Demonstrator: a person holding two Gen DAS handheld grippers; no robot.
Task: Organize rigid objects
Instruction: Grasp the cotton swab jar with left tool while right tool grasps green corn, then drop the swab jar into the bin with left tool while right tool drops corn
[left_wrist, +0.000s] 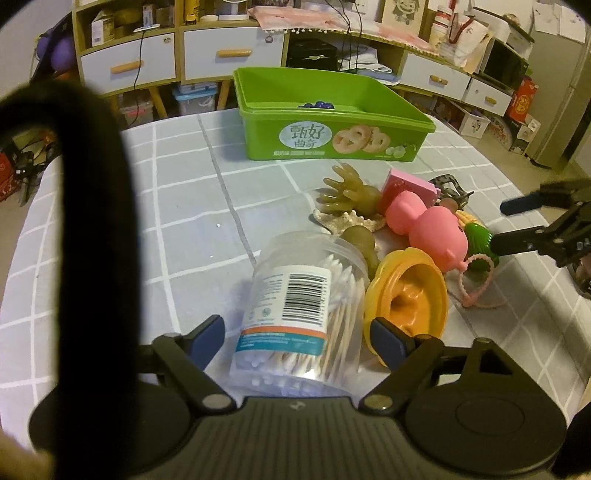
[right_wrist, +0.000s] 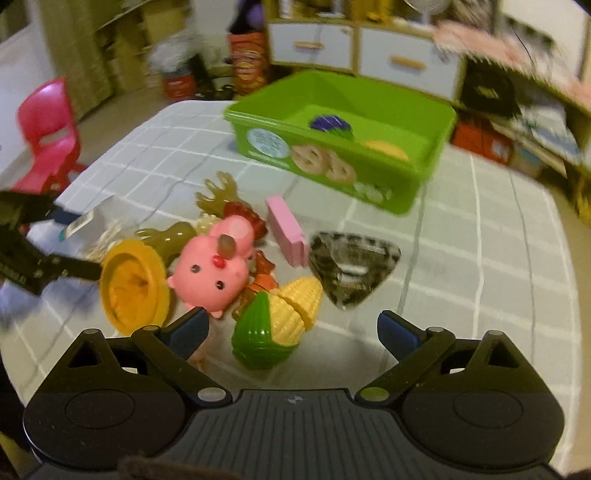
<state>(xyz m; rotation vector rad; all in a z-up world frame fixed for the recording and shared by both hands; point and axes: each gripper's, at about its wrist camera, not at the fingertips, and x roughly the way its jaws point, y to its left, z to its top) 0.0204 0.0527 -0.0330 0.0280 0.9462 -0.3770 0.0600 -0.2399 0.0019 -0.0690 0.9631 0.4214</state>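
Seen from the left wrist camera, the left gripper (left_wrist: 297, 338) points steeply down at the table, its two blue-padded fingers set on either side of a clear cotton swab jar (left_wrist: 301, 306) lying on its side. Small gaps show between the pads and the jar, so the jaws stand partly open and do not press it. Just right of the jar lies a yellow cup-shaped toy (left_wrist: 408, 291), then a pink pig toy (left_wrist: 432, 230), an olive hand-shaped toy (left_wrist: 349, 194) and a pink block (left_wrist: 410, 186). Beyond them a green cookie box (left_wrist: 332, 114) sits open on the checked tablecloth (left_wrist: 184, 206). At the right edge the right gripper (left_wrist: 504, 223) reaches in from the side.

From the right wrist camera, blurred, the right gripper (right_wrist: 293, 332) also tilts steeply down, its jaws spread wide and empty above a toy corn cob (right_wrist: 280, 325). Near it lie the pig toy (right_wrist: 214, 269), the yellow toy (right_wrist: 133, 284) and a patterned hair clip (right_wrist: 352, 266). The green box (right_wrist: 340, 140) stands behind, holding a purple item and a yellow one.
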